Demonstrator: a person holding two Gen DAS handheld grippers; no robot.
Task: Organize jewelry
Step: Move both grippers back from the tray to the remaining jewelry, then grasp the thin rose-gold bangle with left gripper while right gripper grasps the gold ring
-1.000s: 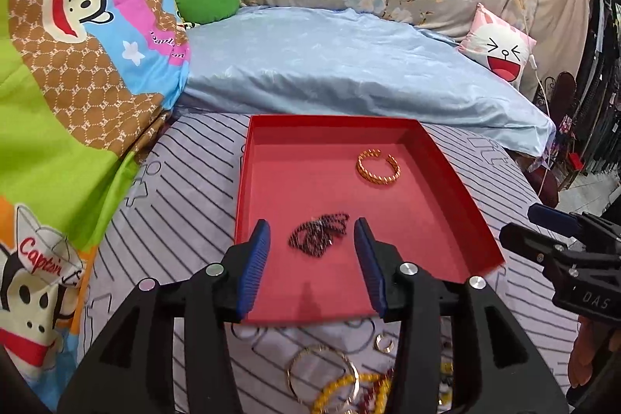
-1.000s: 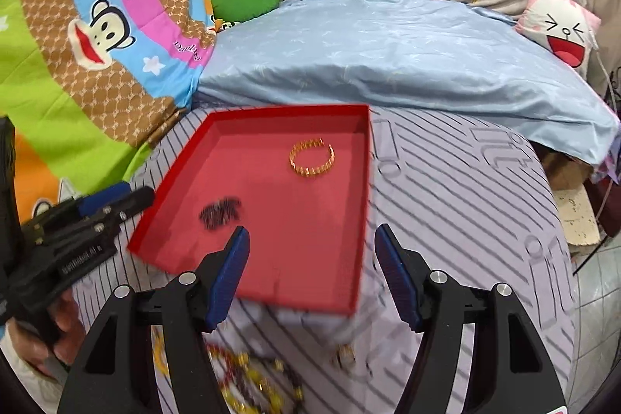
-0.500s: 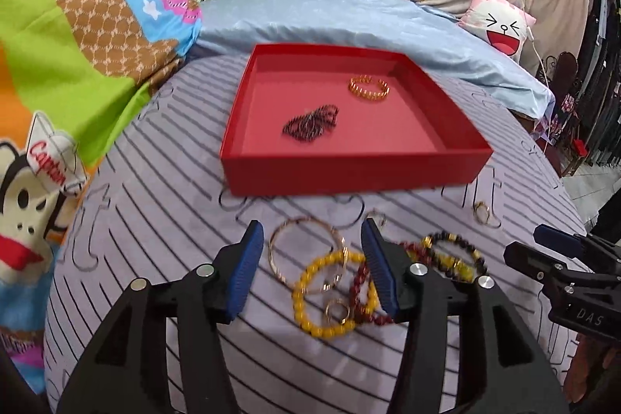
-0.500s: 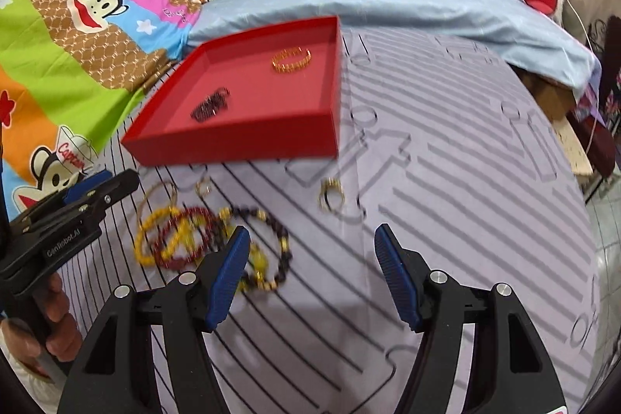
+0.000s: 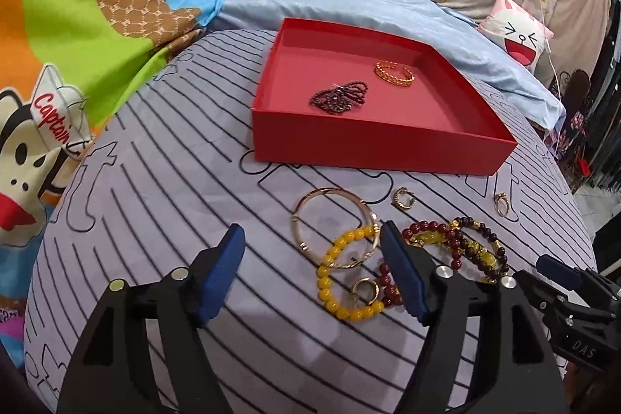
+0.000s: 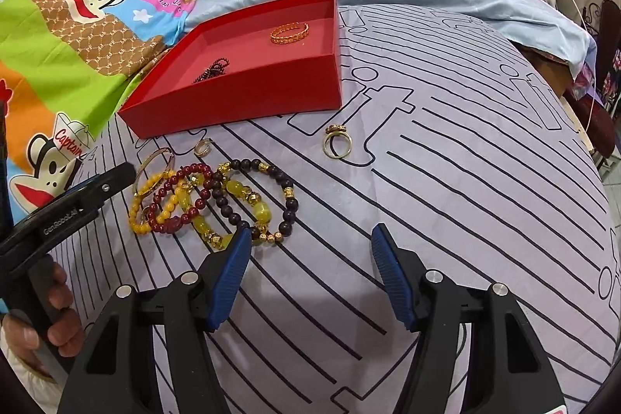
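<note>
Jewelry is only partly sorted. From the left wrist view, the red tray point(image 5: 388, 146) on the striped sheet point(image 5: 155, 189) already holds two pieces, a dark beaded chain point(image 5: 339, 96) and a gold cuff point(image 5: 394, 73). Everything else lies on the sheet in front of the tray: a thin gold bangle point(image 5: 333, 227), a yellow bead bracelet point(image 5: 341, 274) overlapping it, a small gold ring point(image 5: 365, 290) inside that, a red bead bracelet point(image 5: 427, 233), a dark and yellow bracelet point(image 5: 479, 243), a gold earring point(image 5: 403, 198) and a gold ring point(image 5: 500, 203). The left gripper point(image 5: 312, 258) hangs over the bangle and yellow beads, its jaws opening wide, pressing on nothing. A second ago this camera sat close over the tray with narrower jaws framing the dark chain; now it is drawn back and lower, the loose pile filling the foreground. From the right wrist view, the same tray point(image 6: 240, 103) shows the cuff point(image 6: 289, 33) and chain point(image 6: 212, 68), with the bracelets heaped at lower left and the ring point(image 6: 337, 142) lying apart to the right. The right gripper point(image 6: 308, 255) is fairly wide, jaws closing slightly, bare sheet between them and the dark bracelet point(image 6: 252, 204) at its left pad. Earlier this view also hovered at the tray's near edge, and has since pulled back. Seven pieces appear left to move.
</note>
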